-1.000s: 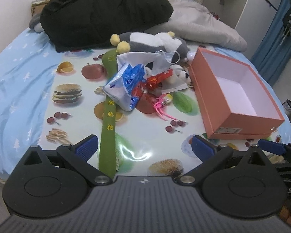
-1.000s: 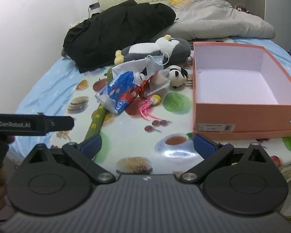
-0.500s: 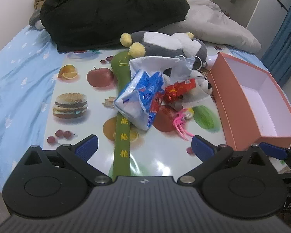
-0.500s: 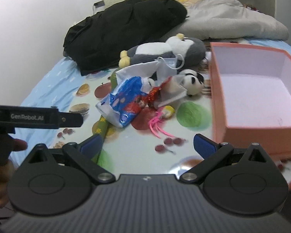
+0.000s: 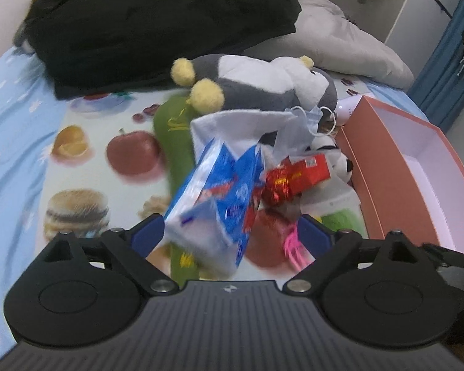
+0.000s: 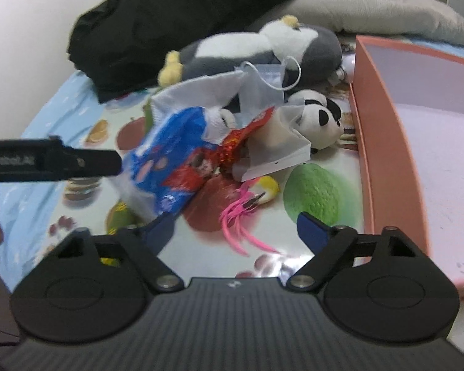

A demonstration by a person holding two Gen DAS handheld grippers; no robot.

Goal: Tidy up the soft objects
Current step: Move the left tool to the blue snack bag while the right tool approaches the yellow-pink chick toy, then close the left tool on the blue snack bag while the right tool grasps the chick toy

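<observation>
Clutter of soft items heaped on a printed mat spread over a bed, beside an empty orange box.

Item: blue-and-white tissue pack, front of the heap, tilted, lying partly over a green padded strip. In the left wrist view it sits between the jaws.
Item: red foil packet, touching the tissue pack on its box side.
Item: small panda plush, just beside the box wall, half under a clear bag.
Item: grey-and-white penguin plush, behind the heap, on its side.
Item: face mask, draped over a white cloth at the top of the heap.
Item: pink tasselled toy, on the mat in front of the heap.
Item: black coat and grey quilt, at the far end of the bed, apart from the heap.

Left gripper: jaws closing round the tissue pack; the pads do not yet press on it, and blur leaves the contact uncertain.
Right gripper: jaws closing, nothing gripped; the pink tassels lie between them on the mat and the tissue pack's lower corner is near the left pad.

Step in hand, by judgement: reach and first grasp, nothing yet in the box. Next move calls for a firm clench across the pack's narrow faces, a lift clear of the foil packet and strip, then a carry over the box wall. The right gripper needs a target of its own, likely the tasselled toy or the panda.
</observation>
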